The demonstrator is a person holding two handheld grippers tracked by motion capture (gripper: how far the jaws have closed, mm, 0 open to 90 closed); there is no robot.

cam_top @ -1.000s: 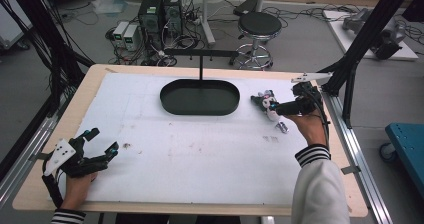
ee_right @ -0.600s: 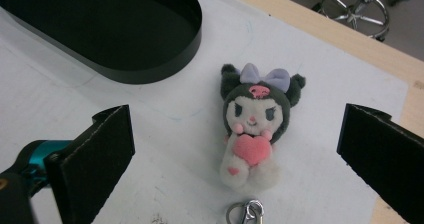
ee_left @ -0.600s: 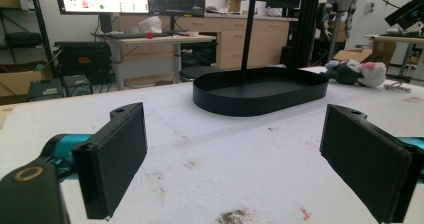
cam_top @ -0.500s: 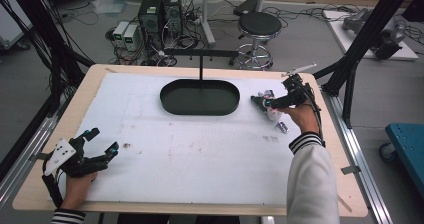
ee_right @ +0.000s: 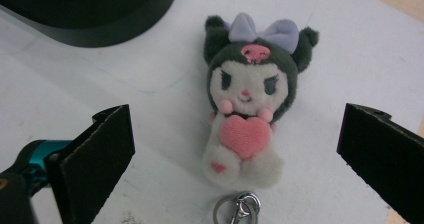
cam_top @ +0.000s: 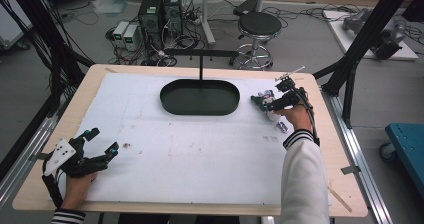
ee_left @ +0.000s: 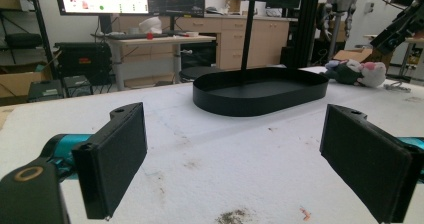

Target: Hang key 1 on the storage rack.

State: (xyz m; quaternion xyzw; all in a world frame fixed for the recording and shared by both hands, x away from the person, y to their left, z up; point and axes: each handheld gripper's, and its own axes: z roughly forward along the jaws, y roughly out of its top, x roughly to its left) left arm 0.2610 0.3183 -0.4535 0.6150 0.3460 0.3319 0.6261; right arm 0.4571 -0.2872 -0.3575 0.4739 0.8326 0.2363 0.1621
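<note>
A small plush doll with a dark hood, a lilac bow and a pink heart lies face up on the white mat, its metal keyring at its feet. My right gripper stands open above it, one jaw on each side, touching nothing. From above, the plush lies right of the black oval tray, with the right gripper over it. My left gripper rests open near the mat's front left corner. In the left gripper view, its jaws point at the tray and the distant plush.
A black stand with a crossbar rises behind the tray. The tray rim lies just beyond the plush. The wooden table edge runs close on the right. Black frame posts stand off the table's right side.
My right hand and gripper have moved slightly forward and left, closing in over the plush. The left gripper has not moved.
</note>
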